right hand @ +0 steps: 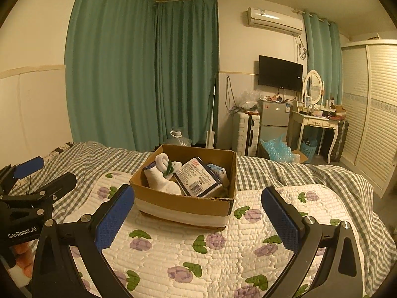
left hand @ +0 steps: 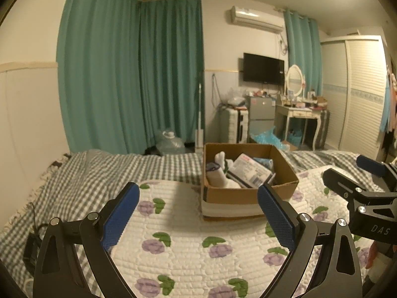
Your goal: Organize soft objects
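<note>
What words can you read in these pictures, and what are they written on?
"DAS": on the black body of the right claw, seen from the left wrist view.
"GenRobot.AI": on the black body of the left claw, seen from the right wrist view.
The printed package in the cardboard box: barcode and print too small to read.
The air conditioner sticker: too blurred to read.

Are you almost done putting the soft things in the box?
Looks nearly done: the cardboard box on the flowered quilt already holds white socks and tissue packs. Nothing is in hand; the left tongs and right tongs are both open and empty. I see nothing loose on the quilt left to collect.
</note>
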Demonstrator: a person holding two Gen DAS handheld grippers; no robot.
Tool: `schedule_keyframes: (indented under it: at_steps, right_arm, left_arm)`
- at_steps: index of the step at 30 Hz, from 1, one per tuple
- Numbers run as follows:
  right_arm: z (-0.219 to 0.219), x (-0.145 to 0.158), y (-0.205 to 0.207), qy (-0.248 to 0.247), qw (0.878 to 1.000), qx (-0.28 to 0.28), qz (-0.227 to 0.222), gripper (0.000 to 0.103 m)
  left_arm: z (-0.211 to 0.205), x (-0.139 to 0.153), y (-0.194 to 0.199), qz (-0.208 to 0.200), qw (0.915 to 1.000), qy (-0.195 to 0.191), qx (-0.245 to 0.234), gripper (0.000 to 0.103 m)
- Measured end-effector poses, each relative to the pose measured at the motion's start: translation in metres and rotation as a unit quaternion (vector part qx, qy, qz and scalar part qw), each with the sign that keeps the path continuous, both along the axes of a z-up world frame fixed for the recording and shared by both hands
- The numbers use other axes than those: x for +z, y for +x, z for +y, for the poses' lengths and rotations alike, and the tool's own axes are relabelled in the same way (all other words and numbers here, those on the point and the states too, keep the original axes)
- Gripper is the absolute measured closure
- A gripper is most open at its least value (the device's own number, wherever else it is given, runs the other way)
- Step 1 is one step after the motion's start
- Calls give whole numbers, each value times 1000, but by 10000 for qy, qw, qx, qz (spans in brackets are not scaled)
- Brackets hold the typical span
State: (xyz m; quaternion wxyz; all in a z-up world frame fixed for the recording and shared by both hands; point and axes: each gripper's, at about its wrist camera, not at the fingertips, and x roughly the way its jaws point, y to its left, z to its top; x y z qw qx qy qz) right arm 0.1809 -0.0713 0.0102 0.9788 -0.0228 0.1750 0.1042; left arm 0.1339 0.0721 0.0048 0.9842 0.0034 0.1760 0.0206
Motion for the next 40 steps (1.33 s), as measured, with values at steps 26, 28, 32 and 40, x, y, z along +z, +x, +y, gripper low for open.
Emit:
schedule_keyframes:
  at_steps: [26,28,32,40]
  right_arm:
    - [-4,-3,4,105,9998,-98,152,0]
    - [-5,-3,5,126,9997,-112,164,0]
    - [-5,-3,6,144,9996,-121,187,0]
    - [-5,-3,6,137,9996,-114,197,0]
  left_arm:
    - [-2,0,0,0,10000,0,-34,5]
    - [-2,0,0,-1,10000,0,-30,6]
    - [-2,1,0,4,10000,6,-32,6]
    - [-2,-4,0,44,10000,-11,-73,5]
